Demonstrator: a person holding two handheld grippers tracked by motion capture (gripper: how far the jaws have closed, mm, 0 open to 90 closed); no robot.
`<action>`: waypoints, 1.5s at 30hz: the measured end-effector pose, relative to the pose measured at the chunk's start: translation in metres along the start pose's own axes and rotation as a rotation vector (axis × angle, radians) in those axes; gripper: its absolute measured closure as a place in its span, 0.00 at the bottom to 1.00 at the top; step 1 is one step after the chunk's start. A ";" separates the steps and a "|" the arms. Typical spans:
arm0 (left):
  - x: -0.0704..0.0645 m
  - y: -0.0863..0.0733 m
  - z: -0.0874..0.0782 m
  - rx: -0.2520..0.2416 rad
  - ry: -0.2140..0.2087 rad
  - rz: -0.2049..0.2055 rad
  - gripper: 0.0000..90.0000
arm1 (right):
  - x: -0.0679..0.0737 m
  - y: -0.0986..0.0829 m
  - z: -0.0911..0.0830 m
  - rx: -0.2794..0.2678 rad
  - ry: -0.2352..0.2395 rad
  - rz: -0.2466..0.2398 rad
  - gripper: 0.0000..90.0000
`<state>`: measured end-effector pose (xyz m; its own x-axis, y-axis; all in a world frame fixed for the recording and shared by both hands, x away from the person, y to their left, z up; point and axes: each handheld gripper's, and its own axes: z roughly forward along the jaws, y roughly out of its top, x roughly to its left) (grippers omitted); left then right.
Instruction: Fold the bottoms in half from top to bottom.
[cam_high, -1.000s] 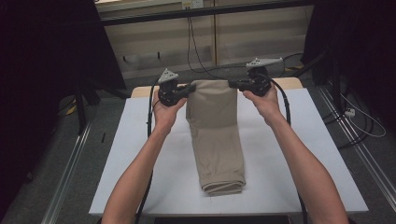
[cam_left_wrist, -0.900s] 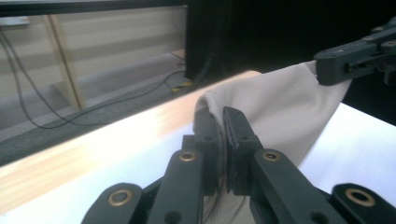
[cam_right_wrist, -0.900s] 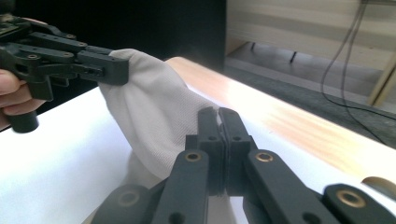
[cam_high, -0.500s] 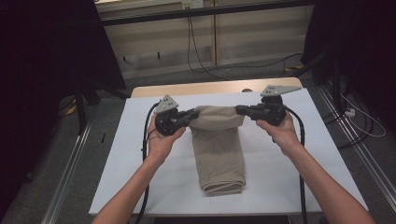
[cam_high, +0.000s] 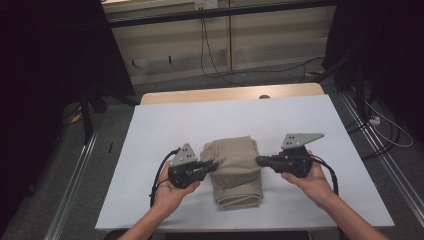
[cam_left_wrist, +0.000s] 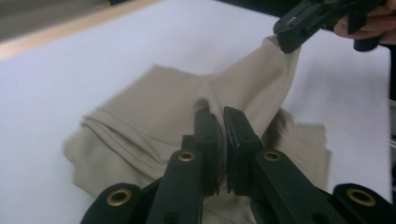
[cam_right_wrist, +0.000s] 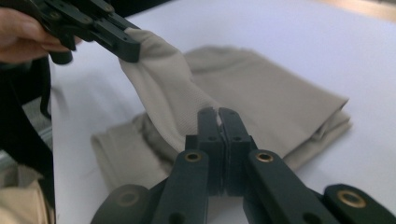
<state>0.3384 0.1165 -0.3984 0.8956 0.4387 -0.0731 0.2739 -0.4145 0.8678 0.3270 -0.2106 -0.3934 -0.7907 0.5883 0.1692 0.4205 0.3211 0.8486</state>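
The left gripper (cam_high: 212, 165) is clamping one corner of the folded beige trousers (cam_high: 235, 172), and the right gripper (cam_high: 260, 160) is pinching the opposite corner of the same edge, both with jaws closed on cloth. Holding the two corners level is probably keeping the fold square as it is being laid toward the near edge of the white counter (cam_high: 150, 135), where the trousers are lying. No containers are showing.

Lab: cabled floor (cam_high: 280, 70), railed table (cam_high: 165, 125)
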 end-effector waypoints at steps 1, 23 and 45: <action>-0.003 -0.003 0.000 0.005 -0.007 0.005 0.94 | 0.002 -0.004 0.000 0.011 0.001 0.005 1.00; -0.025 -0.014 0.005 0.051 -0.082 0.053 0.62 | 0.037 -0.049 0.009 0.152 0.050 -0.042 0.96; -0.037 -0.034 0.013 0.128 -0.048 0.011 0.46 | 0.043 -0.055 0.006 0.070 -0.005 -0.004 0.43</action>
<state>0.3004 0.1037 -0.4318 0.9139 0.3959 -0.0897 0.3034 -0.5192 0.7990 0.2723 -0.1983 -0.4355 -0.7903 0.5905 0.1634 0.4476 0.3744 0.8121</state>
